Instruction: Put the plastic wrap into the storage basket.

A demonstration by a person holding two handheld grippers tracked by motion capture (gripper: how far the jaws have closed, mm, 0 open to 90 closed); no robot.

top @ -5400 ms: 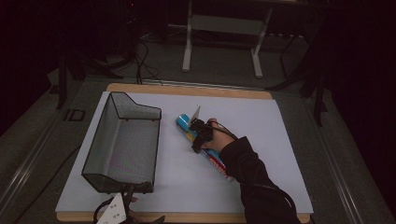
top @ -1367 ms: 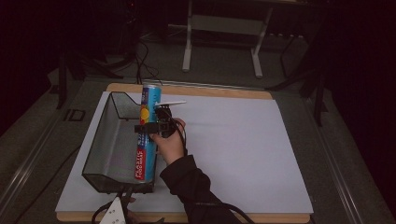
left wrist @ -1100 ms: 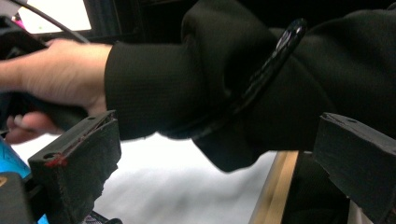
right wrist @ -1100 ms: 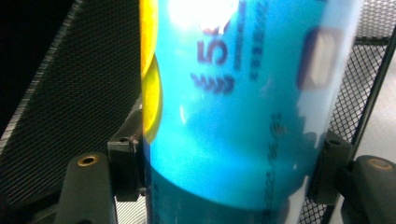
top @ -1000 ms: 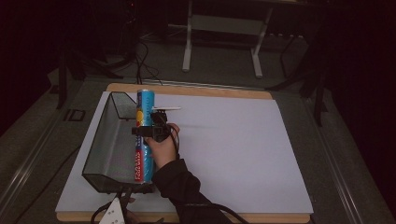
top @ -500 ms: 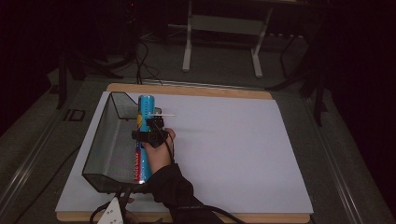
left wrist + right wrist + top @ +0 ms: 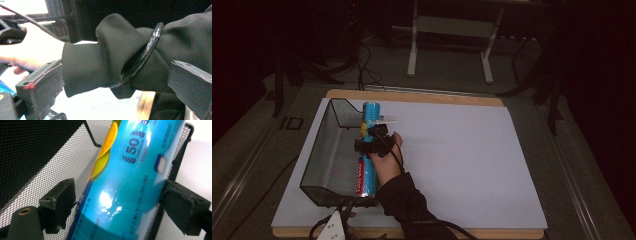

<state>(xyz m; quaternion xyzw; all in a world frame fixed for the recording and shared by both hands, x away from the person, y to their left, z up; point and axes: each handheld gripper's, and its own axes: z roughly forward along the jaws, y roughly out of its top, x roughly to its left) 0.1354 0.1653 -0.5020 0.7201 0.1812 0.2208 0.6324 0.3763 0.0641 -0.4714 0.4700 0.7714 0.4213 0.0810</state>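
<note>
A long blue tube (image 7: 368, 167) with a red lower band lies slanted in the black mesh basket (image 7: 318, 150), along its right wall. My right gripper (image 7: 374, 141) is shut on the tube near its middle, held by a hand in a black sleeve. In the right gripper view, the gripper (image 7: 120, 205) has a jaw pressed on each side of the blue tube (image 7: 130, 182), with basket mesh (image 7: 37, 157) behind. My left gripper (image 7: 334, 229) rests at the table's front edge. In its own view, the left gripper (image 7: 117, 92) is open, facing the black sleeve (image 7: 120, 62).
The basket stands on the left part of a white sheet (image 7: 462, 165) laid on a wooden board. Right of the hand the sheet is bare. A metal stand (image 7: 449, 30) and cables are on the dark floor beyond the far edge.
My right gripper carried the tube leftward from above the basket's right wall and lowered it into the basket. The left gripper has stayed at the front edge.
</note>
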